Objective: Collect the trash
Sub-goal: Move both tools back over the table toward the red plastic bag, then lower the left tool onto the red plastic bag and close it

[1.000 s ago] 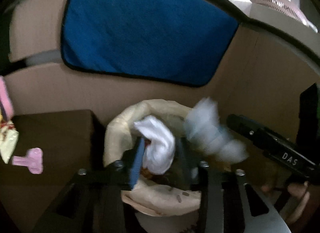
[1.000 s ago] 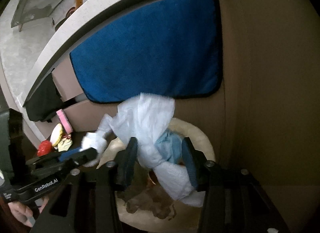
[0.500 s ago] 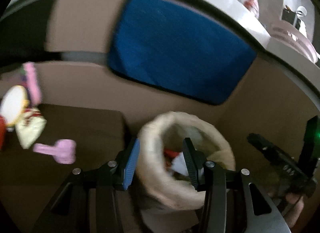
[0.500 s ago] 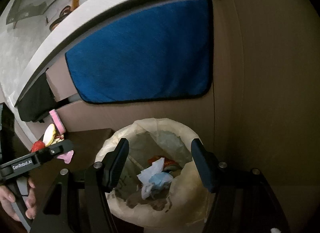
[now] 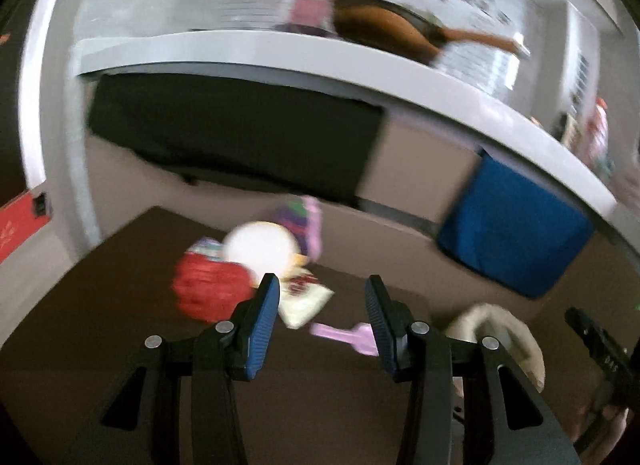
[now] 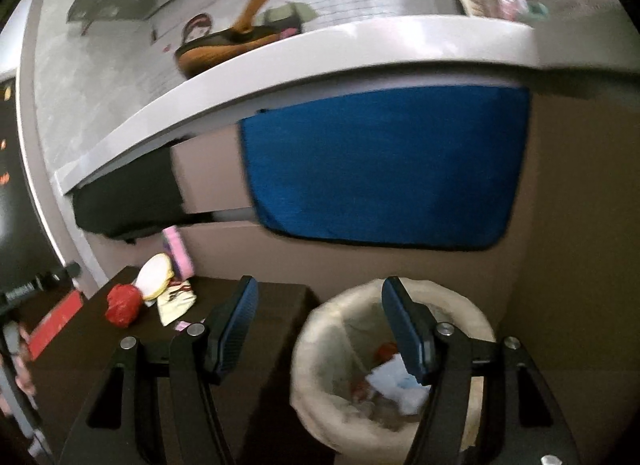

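Observation:
A bin lined with a cream bag (image 6: 320, 329) stands on the floor beside a low dark table (image 6: 276, 305). White and blue tissues (image 6: 396, 381) lie inside it. My right gripper (image 6: 320, 283) hangs open and bare above the bin's left rim. My left gripper (image 5: 321, 281) is open and bare over the table, facing a red crumpled wrapper (image 5: 208, 289), a white round disc (image 5: 260, 251), a pale snack packet (image 5: 304, 301) and a pink tool (image 5: 348, 335). In the left wrist view the bin (image 5: 500, 329) sits at the lower right.
A blue cloth (image 6: 380, 173) and a black cloth (image 6: 128, 201) hang from the white counter edge (image 6: 280, 61). A pan (image 5: 384, 31) rests on the counter. A pink item (image 6: 178, 249) leans against the cabinet behind the table. A hand holds the other gripper (image 5: 600, 345) at the right edge.
Both grippers let go of white tissues, which now lie in the bin. The left gripper swung left to face the table's items. The right gripper rose a little above the bin.

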Demonstrator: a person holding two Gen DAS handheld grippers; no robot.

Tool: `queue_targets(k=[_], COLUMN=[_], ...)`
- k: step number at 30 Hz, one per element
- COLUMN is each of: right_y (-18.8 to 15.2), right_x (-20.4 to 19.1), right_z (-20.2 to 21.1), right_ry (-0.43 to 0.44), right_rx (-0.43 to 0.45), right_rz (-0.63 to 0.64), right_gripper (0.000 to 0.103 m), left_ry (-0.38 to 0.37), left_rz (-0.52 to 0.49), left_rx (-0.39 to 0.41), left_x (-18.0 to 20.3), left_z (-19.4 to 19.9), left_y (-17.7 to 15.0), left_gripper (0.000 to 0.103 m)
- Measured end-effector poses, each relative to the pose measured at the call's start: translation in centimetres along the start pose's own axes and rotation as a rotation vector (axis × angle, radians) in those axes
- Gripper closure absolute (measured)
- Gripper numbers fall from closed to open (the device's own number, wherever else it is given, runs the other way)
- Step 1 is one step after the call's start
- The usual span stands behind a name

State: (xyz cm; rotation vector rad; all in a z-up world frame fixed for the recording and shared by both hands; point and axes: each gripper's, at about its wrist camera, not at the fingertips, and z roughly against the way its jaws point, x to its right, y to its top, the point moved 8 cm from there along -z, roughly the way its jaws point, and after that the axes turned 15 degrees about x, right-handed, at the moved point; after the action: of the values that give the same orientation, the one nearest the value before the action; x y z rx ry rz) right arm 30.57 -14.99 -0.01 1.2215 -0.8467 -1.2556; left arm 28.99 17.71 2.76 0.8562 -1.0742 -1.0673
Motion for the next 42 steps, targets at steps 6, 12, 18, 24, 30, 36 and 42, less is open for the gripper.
queue_targets(k=[6, 12, 18, 24, 30, 36, 42], right_y=[0.8, -0.7, -4.2, -5.5, -6.0, -7.4, -9.1], right_x=[-6.3, -11.3, -13.8, -13.8, -13.5, -12.0, -10.2], right_z=[-2.0, -4.7, -8.0, -9.9, -10.8, -10.6, -10.9], right_ry=[0.057, 0.106, 0.159, 0.131, 0.1, 0.09, 0.103], right_rx=[-0.006, -0.041, -0.137, -0.178, -0.169, -0.171, -0.206], right_rz=[0.015, 0.019, 0.017, 0.035, 0.067, 0.074, 0.045], right_gripper=[0.041, 0.041, 0.041, 0.041, 0.041, 0.042, 0.042], left_ry=[0.08, 0.119, 0.127, 0.17, 0.116, -0.015, -0.002], left_rz=[0.037, 0.062, 0.075, 0.086, 0.116, 0.183, 0.265], left_rx=[0.022, -0.009, -0.065, -0.095, -0.118, -0.236, -0.204], left_x=[-8.1, -14.1, -17.3, -19.7, -20.1, -17.3, -18.5], left_z=[1.5, 1.5, 0.4, 0.1, -1.2, -7.0, -13.9], left_y=[1.7, 0.7, -1.9, -0.8, -0.6, -4.3, -4.0], left_gripper=[0.057, 0.057, 0.057, 0.057, 0.057, 0.057, 0.057])
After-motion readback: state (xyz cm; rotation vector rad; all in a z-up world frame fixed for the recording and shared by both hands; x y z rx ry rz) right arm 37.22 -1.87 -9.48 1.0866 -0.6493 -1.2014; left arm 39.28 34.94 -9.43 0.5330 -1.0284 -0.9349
